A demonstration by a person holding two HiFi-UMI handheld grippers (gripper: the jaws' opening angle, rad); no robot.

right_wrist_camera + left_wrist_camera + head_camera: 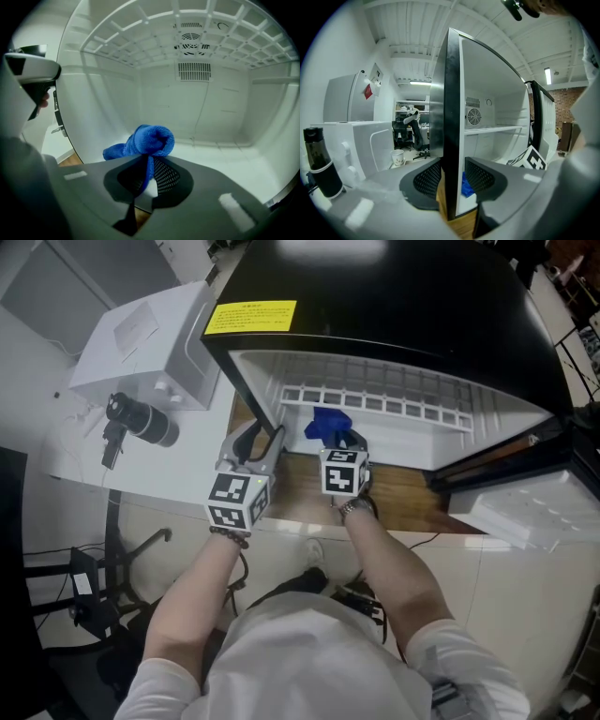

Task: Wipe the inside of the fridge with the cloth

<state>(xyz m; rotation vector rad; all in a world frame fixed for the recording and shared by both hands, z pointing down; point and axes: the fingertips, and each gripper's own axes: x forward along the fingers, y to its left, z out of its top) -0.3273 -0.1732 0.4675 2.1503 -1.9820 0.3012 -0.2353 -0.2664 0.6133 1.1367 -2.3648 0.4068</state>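
Cloth (149, 139): soft, light, floppy, bunched; pinched by a fold in narrow right gripper (148, 164), low near fridge (220, 112) floor, left side. Best gripped mid-bunch, tail kept short. Left gripper (452, 174) clamped astride left wall (451, 108).

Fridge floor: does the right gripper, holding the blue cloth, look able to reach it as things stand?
Probably yes. The right gripper points into the open fridge, cloth bunched at its jaws, and nothing stands between it and the fridge floor.
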